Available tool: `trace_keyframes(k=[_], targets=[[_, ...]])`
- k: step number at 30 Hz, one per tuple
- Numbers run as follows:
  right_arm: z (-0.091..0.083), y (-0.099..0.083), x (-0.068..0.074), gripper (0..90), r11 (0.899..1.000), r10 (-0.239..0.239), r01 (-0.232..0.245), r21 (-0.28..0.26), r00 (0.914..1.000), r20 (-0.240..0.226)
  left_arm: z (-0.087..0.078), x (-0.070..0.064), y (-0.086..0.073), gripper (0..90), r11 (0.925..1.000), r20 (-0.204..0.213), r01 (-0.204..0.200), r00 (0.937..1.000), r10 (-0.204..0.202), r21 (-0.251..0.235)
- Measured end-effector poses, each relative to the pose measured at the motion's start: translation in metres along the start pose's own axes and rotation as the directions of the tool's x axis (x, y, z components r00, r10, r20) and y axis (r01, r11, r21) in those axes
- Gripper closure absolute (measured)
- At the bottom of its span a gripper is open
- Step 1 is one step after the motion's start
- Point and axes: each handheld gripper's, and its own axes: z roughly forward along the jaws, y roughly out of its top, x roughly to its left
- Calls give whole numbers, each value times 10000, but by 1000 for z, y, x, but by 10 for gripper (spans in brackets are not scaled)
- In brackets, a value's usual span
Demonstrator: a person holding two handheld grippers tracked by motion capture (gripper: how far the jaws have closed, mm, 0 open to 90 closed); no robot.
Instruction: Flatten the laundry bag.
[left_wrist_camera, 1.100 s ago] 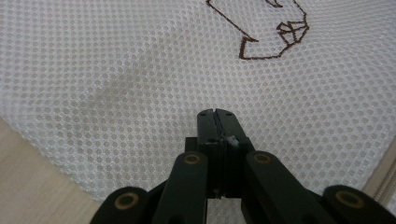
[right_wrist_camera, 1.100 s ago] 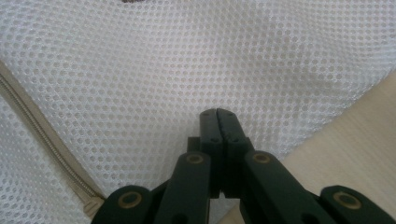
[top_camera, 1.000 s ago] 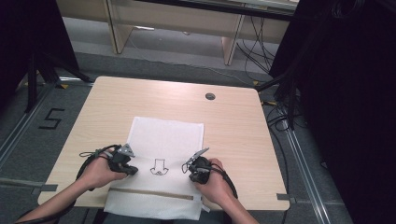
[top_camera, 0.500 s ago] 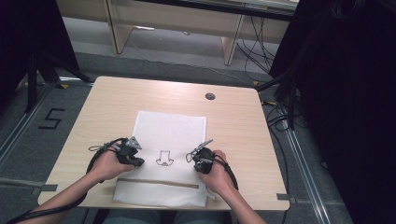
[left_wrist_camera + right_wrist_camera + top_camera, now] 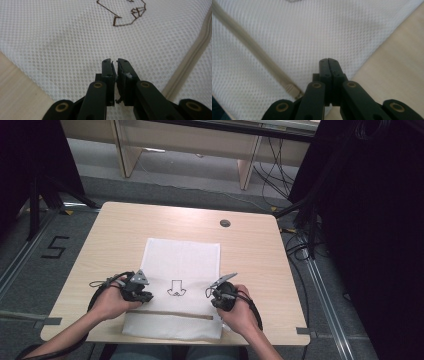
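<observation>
A white mesh cloth (image 5: 182, 260) lies flat on the wooden table (image 5: 255, 255), with a small brown outline drawing (image 5: 176, 289) and a beige strip (image 5: 172, 314) across its near part. My left gripper (image 5: 146, 296) sits over the cloth's left edge, beside the drawing. In the left gripper view its jaws (image 5: 114, 61) stand together with a hairline gap, above the mesh and the drawing (image 5: 130, 15). My right gripper (image 5: 216, 299) is at the cloth's right edge. In the right gripper view it (image 5: 328, 60) is shut above the mesh, near the strip's end (image 5: 292, 88).
A round cable hole (image 5: 225, 223) sits in the table's far right part. Bare wood lies on both sides of the cloth and beyond it. Desks and cables stand on the floor behind the table; a taped "5" (image 5: 54, 247) marks the floor at left.
Both hands have moved away from the table's near edge. The cloth has shifted farther onto the table, so less of it hangs over the front.
</observation>
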Motion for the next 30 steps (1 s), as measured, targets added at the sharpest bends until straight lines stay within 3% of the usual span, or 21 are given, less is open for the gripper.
trace_keyframes(k=[1,3,4,5,9,15,17,18,19,21,24,27,28,30], targets=[[0,0,0,900,10000,0,0,0,10000,0,0,0,0,835,10000,0,0,10000,0,0],[6,-4,1,900,9985,-190,190,514,9998,-7,0,2,-4,838,9984,247,-249,9994,236,514],[6,-4,1,900,9985,-190,190,514,9998,-7,0,2,-4,838,9984,247,-249,9994,236,514],[8,-3,1,900,9984,-216,211,523,9997,79,1,1,-4,838,9990,278,17,9996,-30,453],[14,-3,0,900,9961,-398,376,800,9989,264,1,3,-5,843,9974,368,-65,9993,38,722],[17,0,-5,900,9978,-91,69,652,9994,333,0,0,-6,840,9974,382,-36,9993,8,723],[18,0,-6,900,9981,-222,200,586,9991,368,0,0,-6,839,9974,386,-33,9993,5,724],[18,1,-5,900,9976,-67,43,691,9994,349,0,0,-6,837,9973,394,-36,9992,7,734],[18,1,-6,900,9980,-280,255,573,9987,432,0,0,-7,836,9975,389,-75,9992,48,696],[17,1,-4,900,9977,-120,92,672,9991,417,0,0,-7,828,9983,399,143,9991,-165,563],[18,-1,-4,900,9984,-13,-8,573,9993,372,0,3,-7,825,9978,440,-11,9990,-18,667],[18,0,-5,900,9977,-407,387,550,9985,365,0,4,-7,825,9978,434,17,9990,-46,667],[17,0,-4,900,9979,-90,67,640,9993,355,0,4,-7,824,9978,434,17,9990,-46,667],[18,-1,-5,893,9985,-118,97,547,9992,372,0,4,-7,816,9978,432,113,9990,-142,657]])
